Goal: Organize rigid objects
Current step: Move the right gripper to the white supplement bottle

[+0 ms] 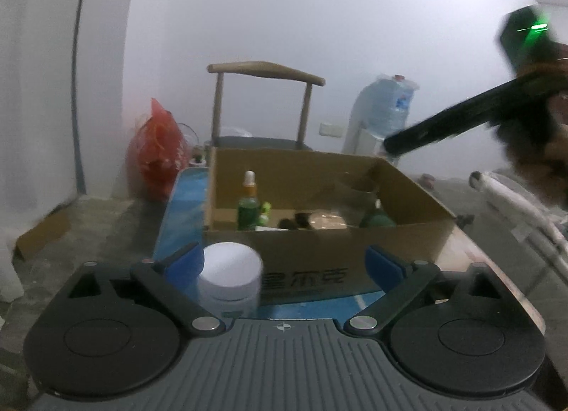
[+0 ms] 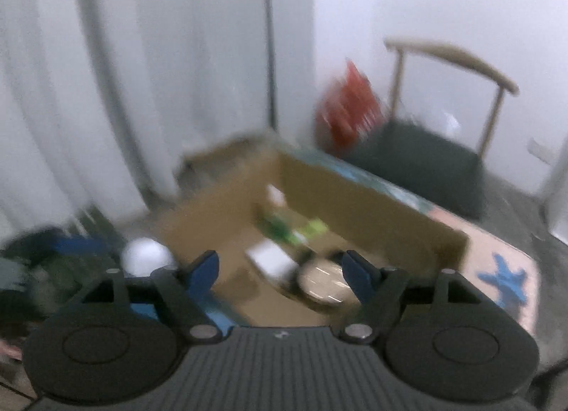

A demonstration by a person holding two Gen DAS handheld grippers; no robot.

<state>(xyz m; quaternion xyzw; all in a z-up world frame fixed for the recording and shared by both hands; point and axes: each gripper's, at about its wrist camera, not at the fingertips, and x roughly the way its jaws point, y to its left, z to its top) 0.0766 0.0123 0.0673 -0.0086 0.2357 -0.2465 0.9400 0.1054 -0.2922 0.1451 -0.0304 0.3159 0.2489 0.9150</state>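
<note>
Left gripper (image 1: 284, 262) spread wide; white jar (image 1: 230, 274) stands on worktop (image 1: 458, 251) just inside its left finger, apparently unpinched. Right gripper (image 2: 280, 270) spread, nothing between fingers. Beyond: cardboard box (image 1: 319, 244) holding green dropper bottle (image 1: 248, 205); wooden chair (image 1: 262, 105) behind.

The right gripper (image 2: 280, 270) stood with jaws apart and nothing between them above the open cardboard box (image 2: 372, 208), which held a blurred green bottle (image 2: 280, 230), a white packet (image 2: 271, 262) and a round tin (image 2: 325, 283), with a white jar (image 2: 145, 256) outside its left wall.
</note>
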